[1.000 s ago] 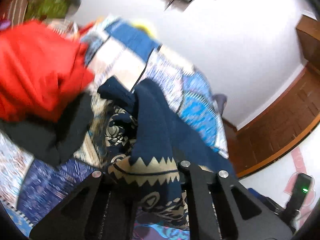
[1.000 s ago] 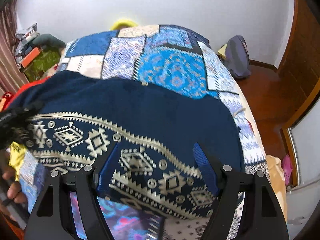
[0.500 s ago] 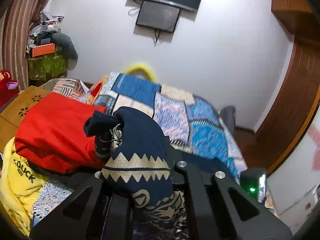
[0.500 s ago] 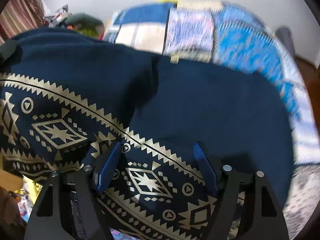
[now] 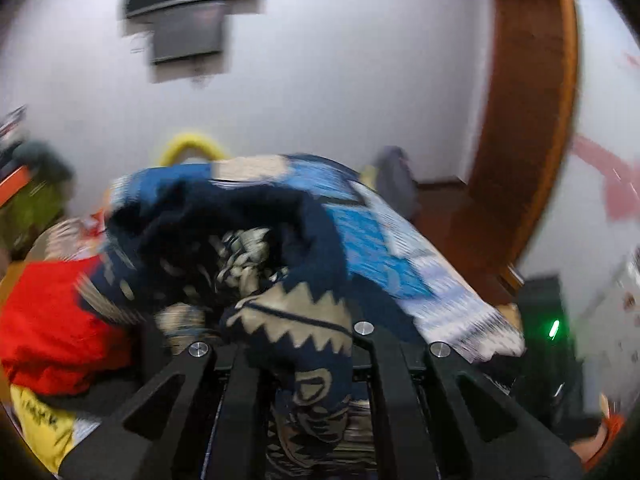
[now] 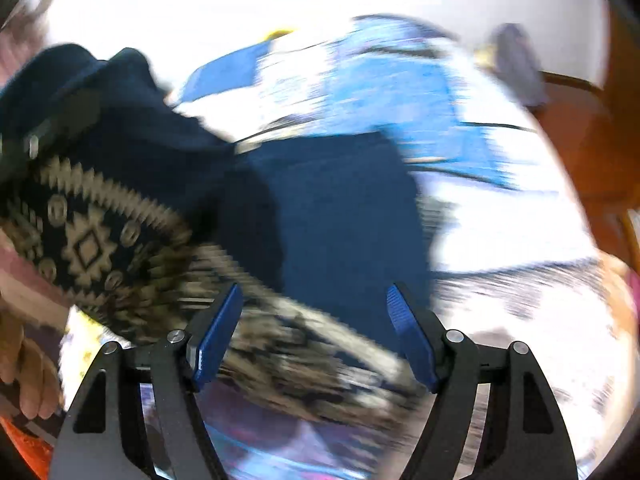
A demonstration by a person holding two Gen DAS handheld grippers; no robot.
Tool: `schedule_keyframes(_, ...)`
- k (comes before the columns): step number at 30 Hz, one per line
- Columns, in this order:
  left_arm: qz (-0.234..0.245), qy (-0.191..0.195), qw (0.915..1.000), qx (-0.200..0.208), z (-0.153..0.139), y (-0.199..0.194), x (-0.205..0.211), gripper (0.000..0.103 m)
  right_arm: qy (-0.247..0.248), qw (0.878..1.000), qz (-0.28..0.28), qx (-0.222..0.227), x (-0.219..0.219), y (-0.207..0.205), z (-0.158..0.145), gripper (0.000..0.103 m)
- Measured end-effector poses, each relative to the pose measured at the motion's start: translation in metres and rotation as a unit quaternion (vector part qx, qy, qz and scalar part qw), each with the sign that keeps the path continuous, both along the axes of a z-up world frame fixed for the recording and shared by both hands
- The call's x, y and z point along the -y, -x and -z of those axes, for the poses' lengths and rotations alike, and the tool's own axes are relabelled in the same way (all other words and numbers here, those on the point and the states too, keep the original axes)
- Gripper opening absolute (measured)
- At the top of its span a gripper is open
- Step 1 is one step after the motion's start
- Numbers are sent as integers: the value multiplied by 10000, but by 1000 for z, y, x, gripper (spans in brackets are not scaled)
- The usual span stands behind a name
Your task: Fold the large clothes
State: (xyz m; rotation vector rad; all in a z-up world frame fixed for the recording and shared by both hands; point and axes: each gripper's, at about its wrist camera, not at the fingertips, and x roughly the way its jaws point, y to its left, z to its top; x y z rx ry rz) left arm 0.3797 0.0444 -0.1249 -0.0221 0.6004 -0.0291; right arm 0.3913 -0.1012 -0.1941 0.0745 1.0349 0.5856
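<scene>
Fabric fills the near part of both views. In the left wrist view the left gripper (image 5: 298, 344) has its jaws closed on a bunched fold of the navy garment (image 5: 288, 312), whose beige zigzag border shows right between the black fingers; the cloth drapes down past them and humps up beyond in a crumpled mound. To the left of that mound lies a red garment (image 5: 44, 320), with a yellow cloth (image 5: 36, 420) at the near left edge below it. Farther off, the patchwork bedspread (image 5: 372, 248) in blue and white stretches away to the right, and a yellow ring-shaped thing (image 5: 192, 144) sits at its far end against the white wall. A dark screen (image 5: 188, 12) hangs high on that wall; a wooden door frame (image 5: 528, 120) stands far right.

In the right wrist view, heavily blurred, the right gripper (image 6: 314, 340) has its jaws wide apart, the blue pads (image 6: 218, 340) standing on either side of the patterned hem without pressing it. The garment spreads from here leftward, lifted at the far left and lying flat on the bedspread in the middle. A bare hand (image 6: 24, 376) shows at the near left edge.
</scene>
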Motion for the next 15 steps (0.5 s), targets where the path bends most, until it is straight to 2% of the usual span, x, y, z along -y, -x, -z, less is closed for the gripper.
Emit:
schedule_keyframes(3, 647, -138, 9971, -377, 26, -10, 47, 4, 292, 9971, 695, 88, 60, -2, 2, 72)
schedule_keyframes(5, 996, -21, 9912, -868, 54, -17, 70, 4, 377, 9938, 1041, -17, 89, -6, 6, 72)
schedule_keyframes(6, 1118, 87, 9876, -1100, 66, -20, 76, 4, 379, 9921, 1191, -79, 104, -5, 9, 72)
schedule_keyframes(7, 1310, 253, 9796, -1500, 86, -24, 82, 4, 362, 9904, 1323, -145, 117, -3, 12, 72)
schedule_keyframes(9, 1445, 372, 9674, -2048, 118, -29, 87, 4, 353, 9883, 1465, -235, 133, 3, 16, 72)
schedule_keyframes(10, 1472, 283, 9645, -2172, 130, -27, 90, 4, 350, 9880, 1486, -251, 137, 5, 17, 72)
schedule_keyframes(12, 1495, -15, 9666, -2082, 132, -19, 96, 5, 318, 9885, 1458, -242, 139, 7, 14, 72)
schedule_keyframes(13, 1528, -96, 9673, -2023, 129, -14, 98, 10, 312, 9892, 1416, -209, 136, 10, 11, 72)
schedule_keyframes(15, 1667, -23, 9650, -2023, 119, -8, 97, 27, 326, 9907, 1319, -113, 130, 10, 5, 72)
